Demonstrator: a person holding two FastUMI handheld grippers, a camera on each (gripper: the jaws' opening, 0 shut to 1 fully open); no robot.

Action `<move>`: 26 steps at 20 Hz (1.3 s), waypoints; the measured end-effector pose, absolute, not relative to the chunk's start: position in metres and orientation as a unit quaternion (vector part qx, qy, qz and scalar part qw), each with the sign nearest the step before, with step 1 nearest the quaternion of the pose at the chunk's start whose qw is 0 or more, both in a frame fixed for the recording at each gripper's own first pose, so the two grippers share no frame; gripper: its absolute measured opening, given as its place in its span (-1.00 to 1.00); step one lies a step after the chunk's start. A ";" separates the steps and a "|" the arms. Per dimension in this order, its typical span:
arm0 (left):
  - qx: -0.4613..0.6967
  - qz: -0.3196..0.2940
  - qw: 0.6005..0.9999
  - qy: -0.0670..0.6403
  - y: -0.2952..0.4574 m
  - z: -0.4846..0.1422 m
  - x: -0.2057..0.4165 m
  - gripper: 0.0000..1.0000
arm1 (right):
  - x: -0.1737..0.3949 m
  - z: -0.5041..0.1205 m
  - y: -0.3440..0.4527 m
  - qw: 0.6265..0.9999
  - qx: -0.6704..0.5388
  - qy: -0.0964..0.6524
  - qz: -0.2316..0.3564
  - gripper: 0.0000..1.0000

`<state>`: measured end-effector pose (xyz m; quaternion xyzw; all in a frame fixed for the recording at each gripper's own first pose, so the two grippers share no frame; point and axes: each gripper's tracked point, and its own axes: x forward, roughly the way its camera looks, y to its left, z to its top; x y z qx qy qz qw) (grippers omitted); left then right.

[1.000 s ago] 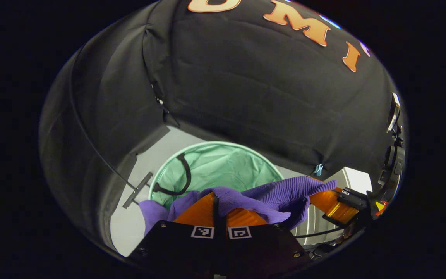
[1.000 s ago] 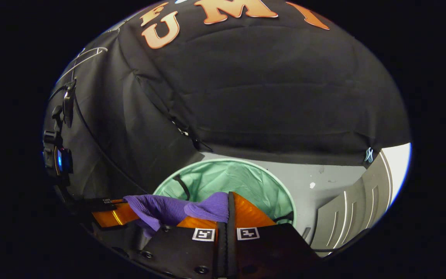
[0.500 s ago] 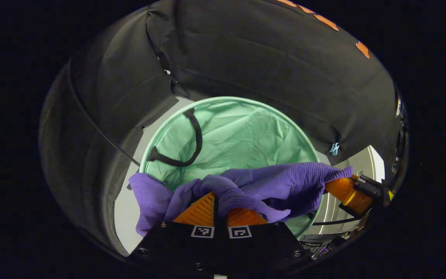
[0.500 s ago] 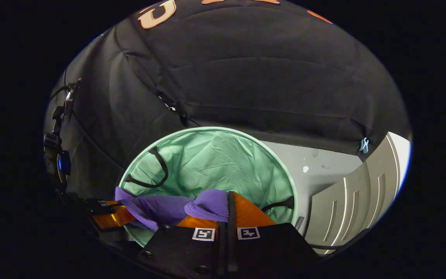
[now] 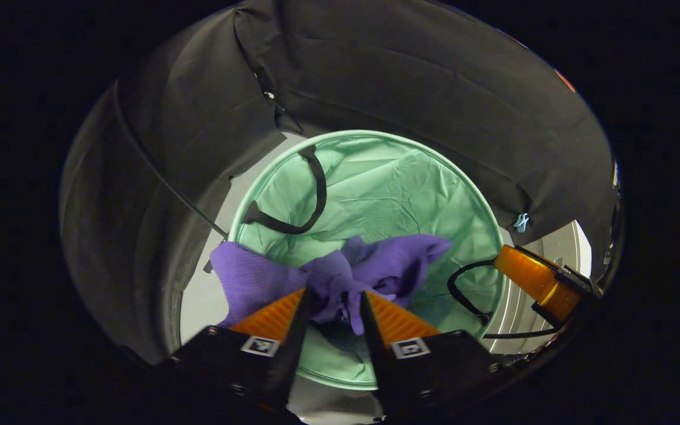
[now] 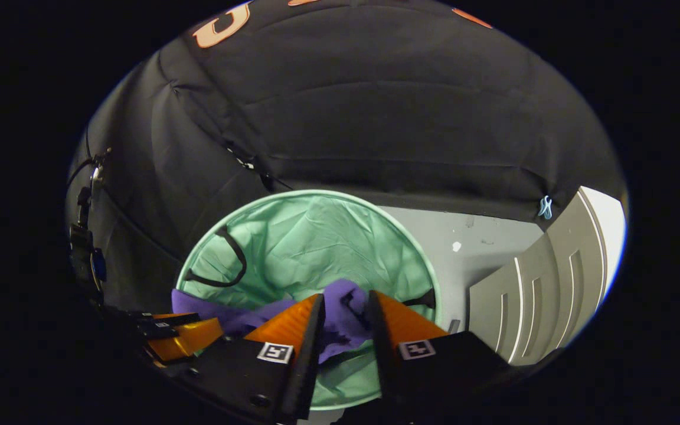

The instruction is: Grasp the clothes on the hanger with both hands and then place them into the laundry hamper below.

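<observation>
A purple knitted garment [image 5: 375, 265] sags into the round green laundry hamper [image 5: 399, 183], with one flap over the near left rim. My left gripper [image 5: 337, 295] hovers just above the hamper, open, the cloth bunched loosely between and below its fingers. At the hamper's right edge my right gripper shows one finger [image 5: 529, 280]. In the right gripper view the garment [image 6: 340, 310] hangs below my right gripper [image 6: 345, 298], which is open over the hamper [image 6: 316, 236]. The left gripper [image 6: 189, 333] sits at the lower left.
Two black handles [image 5: 310, 200] hang inside the hamper. It stands on a grey floor [image 6: 476, 248] against the black cloth wall. A white grooved panel [image 6: 529, 301] stands to the right. A thin black cable [image 5: 163, 177] runs down the wall.
Both grippers have opened from shut and let go of the purple garment, which has dropped from a stretched span into the hamper. Both hands moved lower over the hamper.
</observation>
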<state>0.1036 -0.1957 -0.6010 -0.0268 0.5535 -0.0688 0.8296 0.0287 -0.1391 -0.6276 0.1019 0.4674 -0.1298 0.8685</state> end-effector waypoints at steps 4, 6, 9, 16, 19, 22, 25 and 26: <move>-0.029 -0.076 0.844 0.530 -0.200 -0.581 0.108 0.60 | 0.030 -0.592 -0.141 0.883 0.094 0.442 -0.131 0.59; -0.022 -0.081 0.858 0.508 -0.201 -0.573 0.114 0.82 | 0.029 -0.574 -0.140 0.887 0.095 0.432 -0.132 0.83; -0.011 -0.083 0.869 0.487 -0.197 -0.557 0.113 0.94 | 0.020 -0.553 -0.138 0.894 0.094 0.419 -0.132 0.82; 0.017 -0.093 0.901 0.424 -0.190 -0.513 0.124 0.95 | 0.020 -0.479 -0.134 0.919 0.081 0.362 -0.135 0.82; 0.020 -0.091 0.917 0.387 -0.187 -0.483 0.128 0.95 | 0.018 -0.438 -0.128 0.933 0.068 0.330 -0.127 0.97; 0.009 -0.096 0.935 0.342 -0.184 -0.445 0.121 0.95 | 0.020 -0.394 -0.123 0.948 0.047 0.292 -0.119 0.97; -0.001 -0.102 0.951 0.292 -0.183 -0.388 0.125 0.94 | 0.017 -0.336 -0.119 0.962 0.028 0.246 -0.113 0.96; -0.002 -0.101 0.957 0.273 -0.183 -0.366 0.126 0.94 | 0.016 -0.318 -0.118 0.966 0.022 0.233 -0.113 0.96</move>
